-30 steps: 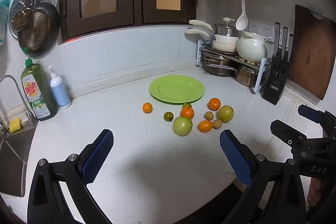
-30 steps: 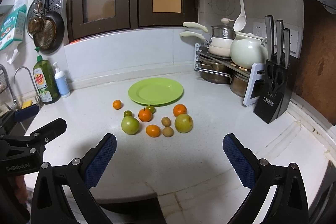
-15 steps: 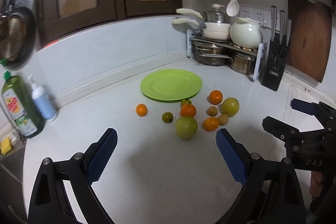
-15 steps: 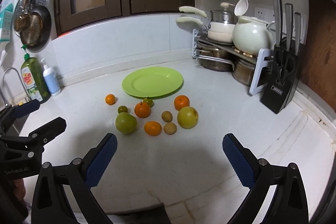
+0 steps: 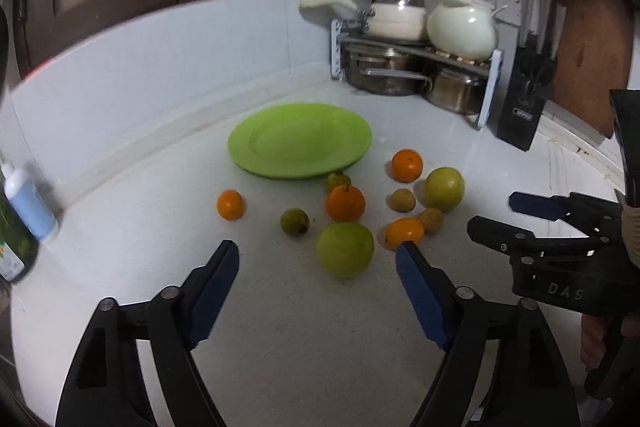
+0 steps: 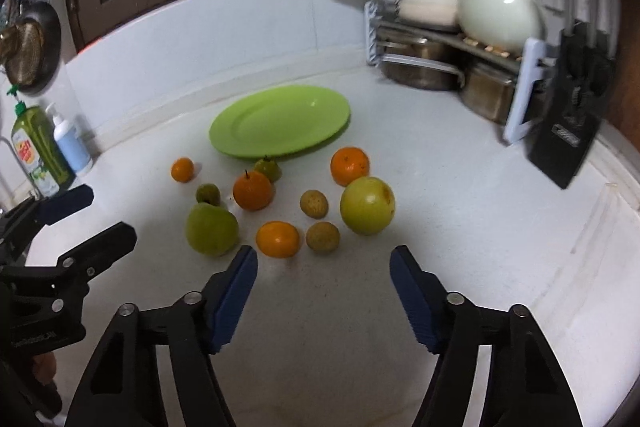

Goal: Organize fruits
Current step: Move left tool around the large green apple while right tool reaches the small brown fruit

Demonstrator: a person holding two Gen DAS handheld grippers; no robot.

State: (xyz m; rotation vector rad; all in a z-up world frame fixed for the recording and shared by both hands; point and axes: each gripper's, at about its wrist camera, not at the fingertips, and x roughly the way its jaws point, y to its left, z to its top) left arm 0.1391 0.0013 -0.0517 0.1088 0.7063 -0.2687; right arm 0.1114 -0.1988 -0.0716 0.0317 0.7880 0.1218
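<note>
Fruits, small round orange and green ones (image 6: pixel 253 190), all sit on the white desk (image 6: pixel 460 187) beside the bare green plate (image 6: pixel 280 121), while both tongs, left (image 5: pixel 318 265) and right (image 6: pixel 323 269), are closing on nothing.

left tongs (image 5: pixel 318 263): closing, empty | green apple (image 5: pixel 345 249): just ahead

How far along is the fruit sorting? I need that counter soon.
Nothing looks done: the round green plate is bare and all ten fruits lie loose on the white countertop. In hand: nothing. The left hand-held gripper nears the large green apple, and the right hand-held gripper approaches too, jaws closing, empty. Every fruit remains.
</note>
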